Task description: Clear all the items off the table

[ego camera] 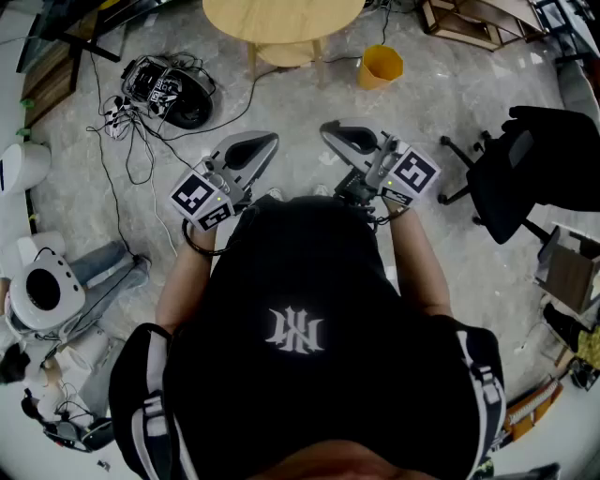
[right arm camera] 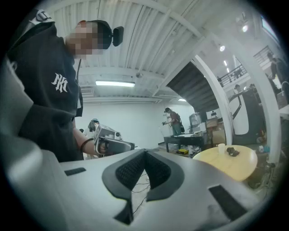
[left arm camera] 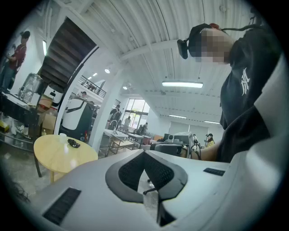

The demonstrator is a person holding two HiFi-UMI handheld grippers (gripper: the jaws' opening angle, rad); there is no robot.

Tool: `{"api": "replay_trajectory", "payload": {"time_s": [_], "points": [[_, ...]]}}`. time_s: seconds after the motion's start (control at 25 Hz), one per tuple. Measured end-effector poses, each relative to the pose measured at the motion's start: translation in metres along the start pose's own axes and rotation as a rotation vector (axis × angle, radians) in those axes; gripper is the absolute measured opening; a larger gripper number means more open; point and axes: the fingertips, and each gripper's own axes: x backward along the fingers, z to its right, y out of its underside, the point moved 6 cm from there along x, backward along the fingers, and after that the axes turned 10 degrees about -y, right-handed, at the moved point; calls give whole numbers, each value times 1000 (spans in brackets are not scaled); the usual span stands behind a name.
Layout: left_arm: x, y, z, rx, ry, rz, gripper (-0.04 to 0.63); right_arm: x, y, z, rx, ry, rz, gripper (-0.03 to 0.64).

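Observation:
A round pale wooden table stands ahead of me, only its near edge in the head view. In the left gripper view the table lies low at the left and bears a small dark object and a white cup. The right gripper view has the table at the right, with the cup and the dark object on it. My left gripper and right gripper are held level at chest height, short of the table, both shut with nothing in them.
A yellow bin sits on the floor by the table's right side. A black office chair stands at the right. A black device with tangled cables lies on the floor at the left, a white machine nearer me. People stand at distant workbenches.

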Motion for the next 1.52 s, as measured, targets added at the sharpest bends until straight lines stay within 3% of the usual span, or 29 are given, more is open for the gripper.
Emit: {"api": "replay_trajectory", "payload": {"time_s": [1.24,1.52], "points": [[-31,1,12,-19,-30,-18,14,45,-7,16,-22,38,75,2],[-50,-2,19,-47,-55,-14,14,62,-5,28,-23,5,65,2]]}}
